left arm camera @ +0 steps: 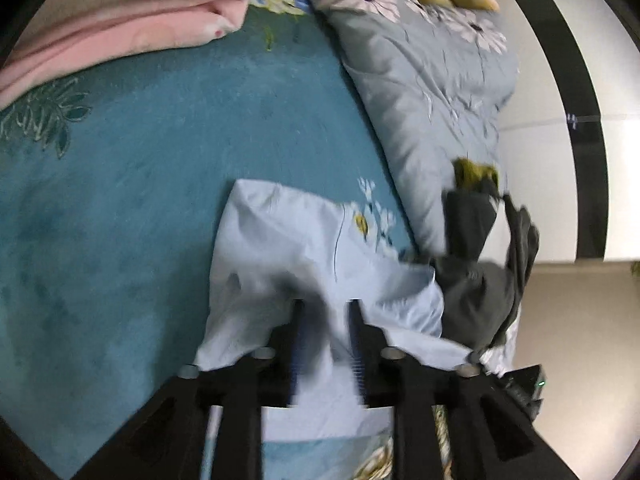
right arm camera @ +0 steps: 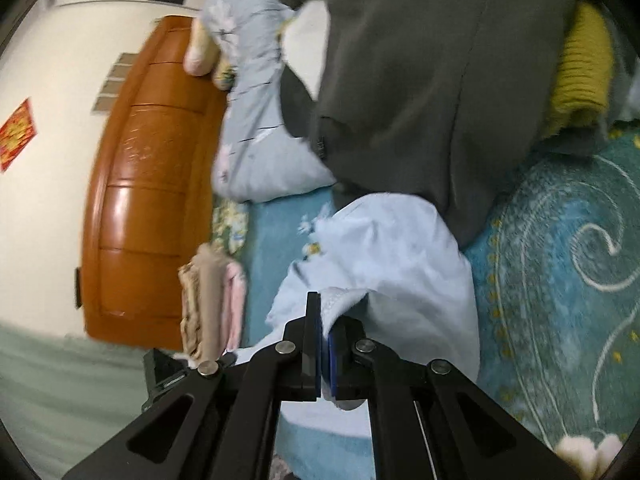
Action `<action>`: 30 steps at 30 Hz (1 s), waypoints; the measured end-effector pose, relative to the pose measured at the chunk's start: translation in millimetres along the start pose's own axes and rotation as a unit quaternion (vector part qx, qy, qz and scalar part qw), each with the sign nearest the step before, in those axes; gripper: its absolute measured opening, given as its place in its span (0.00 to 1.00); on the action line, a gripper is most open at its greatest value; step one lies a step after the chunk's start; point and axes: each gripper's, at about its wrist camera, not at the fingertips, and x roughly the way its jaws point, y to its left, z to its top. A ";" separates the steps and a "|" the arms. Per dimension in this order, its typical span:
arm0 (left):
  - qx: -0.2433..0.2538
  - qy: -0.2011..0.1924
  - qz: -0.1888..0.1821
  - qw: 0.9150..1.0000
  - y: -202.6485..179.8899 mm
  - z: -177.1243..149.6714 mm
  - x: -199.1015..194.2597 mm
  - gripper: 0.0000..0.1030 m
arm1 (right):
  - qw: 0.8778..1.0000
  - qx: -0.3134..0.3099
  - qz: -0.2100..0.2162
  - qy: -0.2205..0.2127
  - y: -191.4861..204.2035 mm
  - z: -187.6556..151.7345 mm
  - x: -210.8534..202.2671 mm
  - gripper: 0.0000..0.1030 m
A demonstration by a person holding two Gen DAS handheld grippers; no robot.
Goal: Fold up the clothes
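Observation:
A light blue garment (left arm camera: 304,240) lies crumpled on the teal bedspread (left arm camera: 160,160). My left gripper (left arm camera: 326,312) hovers over its near part, open, with a clear gap between the blue-padded fingers and the cloth lying beneath them. In the right wrist view the same light blue garment (right arm camera: 392,248) has an edge running up between the pads of my right gripper (right arm camera: 326,320), which is shut on it. A dark grey garment (right arm camera: 420,80) lies just beyond, overlapping the blue one; it also shows at the right as a dark grey garment (left arm camera: 480,280).
A grey floral quilt (left arm camera: 420,60) is bunched along the bed's far side. Folded pink and beige blankets (left arm camera: 120,36) are stacked at the top left. A mustard knit (right arm camera: 580,72) lies by the grey garment. A wooden headboard (right arm camera: 152,200) stands at the left.

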 end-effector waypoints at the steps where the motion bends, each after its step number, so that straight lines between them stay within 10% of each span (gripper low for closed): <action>1: -0.012 -0.007 -0.013 1.000 3.6 4.8 -1.8 0.42 | 1.000 0.002 -0.008 0.004 0.8 4.9 6.5 0.03; 4: -0.043 -0.028 -0.050 0.997 14.6 17.3 -5.5 0.48 | 1.000 -0.004 -0.020 0.006 4.3 14.7 15.2 0.05; 8: -0.009 -0.030 -0.007 0.999 27.0 10.2 -8.4 0.50 | 0.999 -0.018 -0.033 0.004 9.3 23.4 15.8 0.09; 11: 0.023 -0.027 0.041 0.998 51.0 -23.1 -14.4 0.50 | 0.998 -0.041 -0.039 -0.003 10.6 21.1 5.7 0.47; 19: -0.102 -0.004 0.011 0.995 125.7 -108.9 -9.5 0.50 | 0.992 -0.023 -0.120 -0.031 -55.3 -25.9 -45.5 0.48; 27: -0.082 -0.014 0.030 0.996 103.5 -109.5 10.2 0.48 | 0.993 0.060 -0.093 0.038 -101.5 -99.2 -21.6 0.48; 30: -0.082 -0.025 0.048 0.995 99.5 -106.7 12.1 0.20 | 0.993 0.060 -0.096 0.027 -99.6 -107.7 -11.4 0.41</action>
